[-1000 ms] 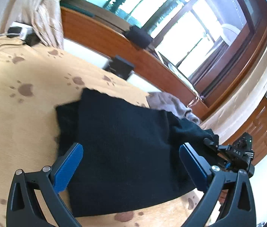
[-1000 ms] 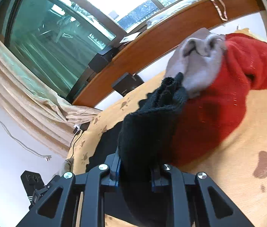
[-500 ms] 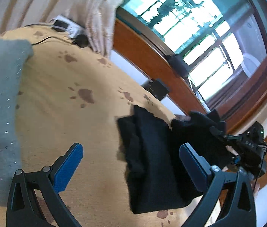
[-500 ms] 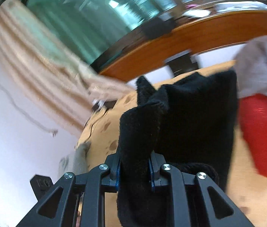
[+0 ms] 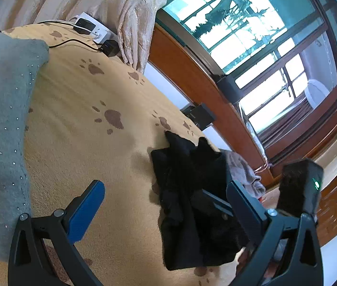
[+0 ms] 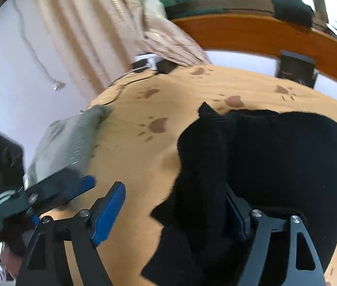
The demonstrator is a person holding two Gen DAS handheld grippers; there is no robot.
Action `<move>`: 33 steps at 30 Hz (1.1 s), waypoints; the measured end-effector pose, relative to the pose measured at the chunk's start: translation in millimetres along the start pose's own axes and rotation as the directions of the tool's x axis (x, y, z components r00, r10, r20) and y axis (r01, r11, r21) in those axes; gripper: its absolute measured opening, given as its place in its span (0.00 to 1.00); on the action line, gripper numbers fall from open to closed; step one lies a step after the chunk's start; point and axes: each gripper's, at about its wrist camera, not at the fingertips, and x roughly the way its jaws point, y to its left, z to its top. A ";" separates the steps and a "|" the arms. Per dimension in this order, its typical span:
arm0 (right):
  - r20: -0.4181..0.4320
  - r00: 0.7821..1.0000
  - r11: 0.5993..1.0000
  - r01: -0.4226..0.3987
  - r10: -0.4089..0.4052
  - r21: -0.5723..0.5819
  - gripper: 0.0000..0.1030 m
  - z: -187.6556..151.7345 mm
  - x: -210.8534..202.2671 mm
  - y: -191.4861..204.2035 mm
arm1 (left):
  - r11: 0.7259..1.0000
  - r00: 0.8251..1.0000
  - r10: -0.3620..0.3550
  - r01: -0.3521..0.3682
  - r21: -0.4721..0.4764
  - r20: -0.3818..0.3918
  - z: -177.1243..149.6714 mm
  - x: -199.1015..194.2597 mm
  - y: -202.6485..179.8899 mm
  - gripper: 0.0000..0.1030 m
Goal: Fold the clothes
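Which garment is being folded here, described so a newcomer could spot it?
On the tan paw-print bedspread below the wood-framed window, look toward the near edge. The black knit garment lies there partly folded, the only black piece, darker than the grey-green sweater and the pale grey garment.

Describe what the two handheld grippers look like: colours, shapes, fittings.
Both match: the left gripper and right gripper have black, open-framed triangular arms with silver screws at the joints, ending in flat fingers faced with blue pads. A black box with a green light sits on the right gripper's body, seen from the left wrist.
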 end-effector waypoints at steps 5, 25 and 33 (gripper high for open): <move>0.083 0.952 0.934 -0.306 0.296 0.185 0.78 -13.8 -40.8 -26.4 | 0.999 1.000 -0.011 0.012 -0.044 0.026 2.8 -4.7 8.2 0.99; 0.355 0.921 0.846 -0.315 0.162 0.430 0.78 -44.5 -96.6 -107.6 | 0.997 0.996 0.079 -0.080 0.004 0.031 0.5 8.6 8.4 0.99; 0.192 0.843 0.807 -0.537 0.503 0.247 0.78 -49.6 -66.0 -58.5 | 0.997 0.997 0.075 -0.075 0.008 0.027 1.1 10.2 9.9 0.99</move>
